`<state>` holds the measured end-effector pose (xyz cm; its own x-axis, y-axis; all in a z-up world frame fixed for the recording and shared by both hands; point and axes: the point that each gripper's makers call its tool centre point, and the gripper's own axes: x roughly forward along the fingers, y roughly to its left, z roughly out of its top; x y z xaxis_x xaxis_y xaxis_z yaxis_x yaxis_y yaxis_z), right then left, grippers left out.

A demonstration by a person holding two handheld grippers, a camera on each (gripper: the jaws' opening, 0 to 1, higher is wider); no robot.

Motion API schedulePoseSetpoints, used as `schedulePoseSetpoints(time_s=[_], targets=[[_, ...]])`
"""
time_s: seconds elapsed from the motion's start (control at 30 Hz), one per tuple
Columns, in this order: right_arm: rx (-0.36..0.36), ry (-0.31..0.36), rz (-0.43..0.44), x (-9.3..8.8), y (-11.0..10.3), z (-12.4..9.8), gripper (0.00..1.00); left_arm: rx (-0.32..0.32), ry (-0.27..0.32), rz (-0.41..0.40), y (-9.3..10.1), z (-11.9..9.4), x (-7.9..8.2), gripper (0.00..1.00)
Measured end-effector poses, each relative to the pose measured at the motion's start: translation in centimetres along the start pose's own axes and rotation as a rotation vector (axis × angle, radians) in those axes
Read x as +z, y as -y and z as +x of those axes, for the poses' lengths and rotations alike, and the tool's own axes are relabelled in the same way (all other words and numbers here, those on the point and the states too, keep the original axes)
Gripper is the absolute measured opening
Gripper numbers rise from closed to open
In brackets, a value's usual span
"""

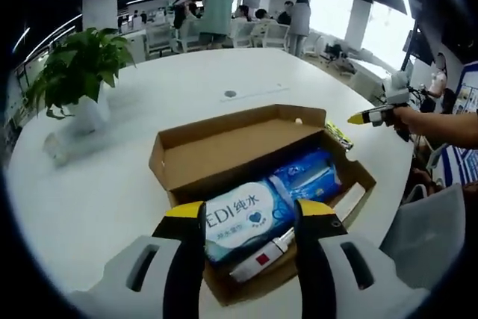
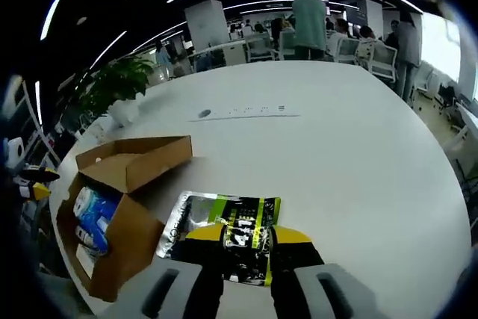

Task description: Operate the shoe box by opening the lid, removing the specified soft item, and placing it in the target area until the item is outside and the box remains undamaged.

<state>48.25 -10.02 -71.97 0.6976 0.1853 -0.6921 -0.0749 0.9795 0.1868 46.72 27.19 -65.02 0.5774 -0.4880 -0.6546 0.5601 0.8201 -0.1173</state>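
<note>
1. Shoe box (image 1: 254,184) sat open on desk (image 1: 112,184), just ahead of left gripper (image 1: 250,218); jaws wide, empty.
2. Right gripper (image 2: 246,248) jaws nipped the foil pouch (image 2: 224,233), outside box.
3. Pouch looked light, floppy, prob. slick; an edge hold seemed best.
4. Wipes pack (image 1: 243,218) was in box.

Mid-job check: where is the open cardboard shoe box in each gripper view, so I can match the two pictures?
Left gripper view: the shoe box sits centre, lid open, just beyond the left gripper, with blue-and-white soft packs inside.
Right gripper view: the same box is at lower left, beside the green foil pouch at the right gripper.
Shared landmark: the potted plant on the white table.
</note>
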Motion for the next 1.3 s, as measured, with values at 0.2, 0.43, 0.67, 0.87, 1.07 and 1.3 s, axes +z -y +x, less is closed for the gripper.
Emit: schedulePoseSetpoints(time_s=[0.2, 0.43, 0.67, 0.87, 1.07, 1.3], targets=[[0.022, 0.013, -0.065, -0.1, -1.0, -1.1, 0.23, -0.009, 0.025, -0.007, -0.3, -0.8, 0.0, 0.48], [0.065, 0.022, -0.113, -0.5, -2.7, -1.8, 0.28, -0.012, 0.031, 0.006, -1.1, -0.9, -0.6, 0.50], [0.104, 0.030, -0.162, 0.0, -4.5, -2.5, 0.33, -0.029, 0.015, 0.057, -1.3, -0.8, -1.4, 0.53], [0.165, 0.032, -0.202, 0.0, -6.9, -3.3, 0.38, -0.060, -0.022, 0.124, -1.3, -0.4, -2.3, 0.58], [0.218, 0.037, -0.254, 0.1, -9.0, -4.2, 0.43, -0.092, -0.054, 0.203, -1.1, -0.2, -2.8, 0.62], [0.264, 0.039, -0.283, 0.1, -10.9, -4.7, 0.45, -0.119, -0.084, 0.264, -1.1, 0.1, -3.1, 0.64]])
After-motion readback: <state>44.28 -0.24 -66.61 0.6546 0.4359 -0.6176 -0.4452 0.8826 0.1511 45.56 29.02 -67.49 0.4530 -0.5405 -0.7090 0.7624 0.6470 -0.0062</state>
